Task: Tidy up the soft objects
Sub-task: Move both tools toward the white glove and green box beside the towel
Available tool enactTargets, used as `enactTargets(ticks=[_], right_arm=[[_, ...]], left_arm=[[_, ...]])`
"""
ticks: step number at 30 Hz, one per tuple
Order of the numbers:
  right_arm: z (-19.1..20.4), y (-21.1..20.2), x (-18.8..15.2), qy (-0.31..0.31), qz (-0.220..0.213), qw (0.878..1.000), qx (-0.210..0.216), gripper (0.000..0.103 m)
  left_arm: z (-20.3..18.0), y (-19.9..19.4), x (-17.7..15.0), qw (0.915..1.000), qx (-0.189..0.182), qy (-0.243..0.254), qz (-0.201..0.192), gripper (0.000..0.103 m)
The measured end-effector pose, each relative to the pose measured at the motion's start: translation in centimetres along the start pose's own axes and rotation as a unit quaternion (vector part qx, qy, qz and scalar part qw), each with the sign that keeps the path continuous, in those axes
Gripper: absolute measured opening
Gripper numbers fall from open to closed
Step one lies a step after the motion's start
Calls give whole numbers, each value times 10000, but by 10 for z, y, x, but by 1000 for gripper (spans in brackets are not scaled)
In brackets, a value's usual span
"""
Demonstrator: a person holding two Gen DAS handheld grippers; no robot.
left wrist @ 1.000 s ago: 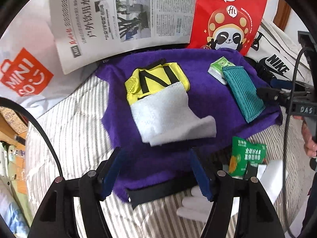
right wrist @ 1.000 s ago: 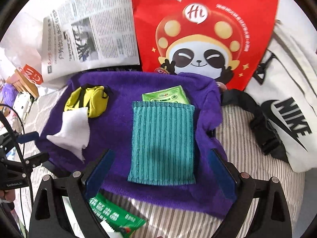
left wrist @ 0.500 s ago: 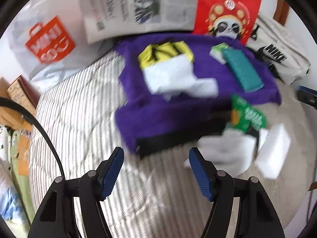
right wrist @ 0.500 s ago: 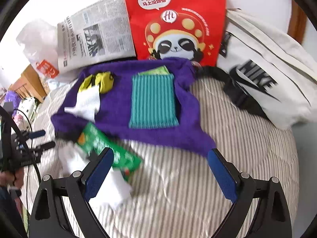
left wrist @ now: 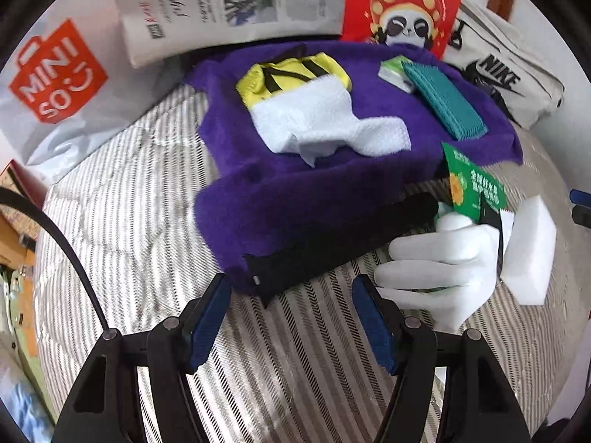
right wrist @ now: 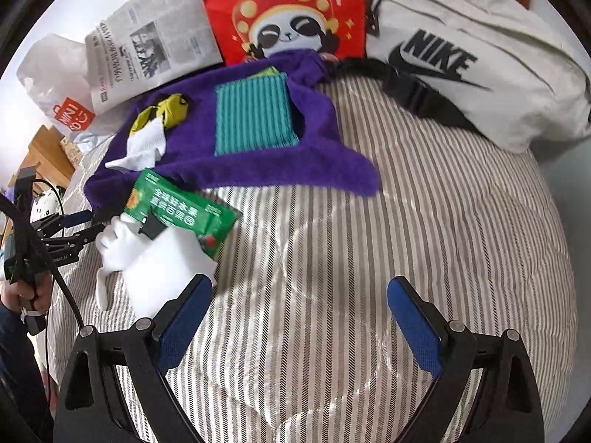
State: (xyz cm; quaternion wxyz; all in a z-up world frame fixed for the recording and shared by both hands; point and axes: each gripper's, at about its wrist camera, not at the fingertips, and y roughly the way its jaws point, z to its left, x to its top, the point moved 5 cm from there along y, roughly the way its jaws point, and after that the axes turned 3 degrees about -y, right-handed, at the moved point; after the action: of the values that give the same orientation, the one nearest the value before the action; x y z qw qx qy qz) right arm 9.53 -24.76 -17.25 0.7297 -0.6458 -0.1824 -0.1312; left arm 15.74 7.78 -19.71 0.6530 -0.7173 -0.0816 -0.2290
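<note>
Bedding: striped bed cover [left wrist: 129, 221] carries a purple towel [left wrist: 295, 192]. On the towel, left to right, lie a yellow pouch [left wrist: 291, 74], a white cloth [left wrist: 325, 118] overlapping it, and a teal cloth [left wrist: 443, 103]. Right of the towel rest a white glove [left wrist: 443, 258], a green packet [left wrist: 472, 188] and a white sponge [left wrist: 532, 251]. Left tool [left wrist: 291, 326] and right tool [right wrist: 299, 328] hang released, grasping nothing.

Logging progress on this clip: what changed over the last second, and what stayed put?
Both claws pulled back from the purple blanket and now hang open over bare striped bedding: left claw, right claw. Nothing was gripped or released. The teal cloth, white towel and yellow pouch lie unchanged.
</note>
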Motion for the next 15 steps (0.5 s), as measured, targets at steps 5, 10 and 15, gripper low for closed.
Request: enactTargets(ticks=[5, 10, 15], right_arm=[[1, 9, -3, -10, 102, 9999, -2, 95], [2, 18, -6, 3, 194, 9998, 63, 95], [1, 25, -9, 36, 300, 9995, 78, 95]], left_arm=[[-7, 5, -6, 9997, -123, 210, -63, 51], [-15, -6, -22, 9976, -545, 422, -50, 49], [-14, -17, -20, 9976, -487, 458, -203, 49]])
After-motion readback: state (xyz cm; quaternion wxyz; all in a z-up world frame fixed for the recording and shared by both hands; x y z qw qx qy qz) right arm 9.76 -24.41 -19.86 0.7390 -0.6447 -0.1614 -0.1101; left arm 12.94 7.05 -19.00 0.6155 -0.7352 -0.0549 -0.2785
